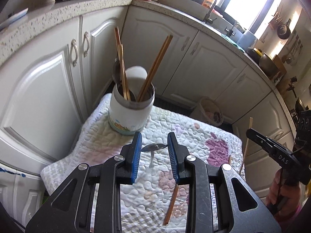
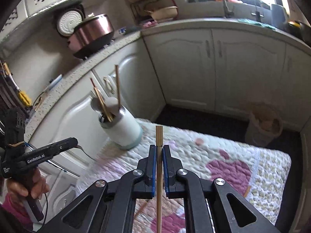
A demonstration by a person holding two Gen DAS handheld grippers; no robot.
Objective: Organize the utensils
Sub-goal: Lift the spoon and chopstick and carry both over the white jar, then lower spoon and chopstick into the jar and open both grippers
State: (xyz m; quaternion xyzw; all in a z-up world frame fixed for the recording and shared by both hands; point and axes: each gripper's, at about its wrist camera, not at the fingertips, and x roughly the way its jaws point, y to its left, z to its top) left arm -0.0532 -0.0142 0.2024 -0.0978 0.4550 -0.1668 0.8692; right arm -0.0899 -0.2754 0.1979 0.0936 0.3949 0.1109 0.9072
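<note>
A white utensil holder (image 1: 132, 108) stands on the far left corner of a quilted cloth (image 1: 194, 136), with cream cabinet doors (image 1: 48, 89) behind it. Sticking out of it are five wooden chopsticks (image 1: 155, 68), a white spoon (image 1: 137, 77) and a metal spoon (image 1: 116, 71).

The right tongs (image 2: 159, 151) are clenched on one more chopstick (image 2: 159, 136), held upright with its square end just above the blue pads. The holder lies ahead and to their left.

The left tongs (image 1: 154, 139) grasp a metal spoon by its handle (image 1: 164, 147), the spoon's bowl (image 1: 153, 147) showing between the blue pads. The holder sits just beyond them. Seen from the right wrist, these tongs read "GenRobot.AI"; the right tongs, seen from the left wrist, read "DAS".

One chopstick (image 1: 172, 205) lies loose on the cloth near the left tongs. A hand (image 2: 27, 186) holds the left tongs' handle.
</note>
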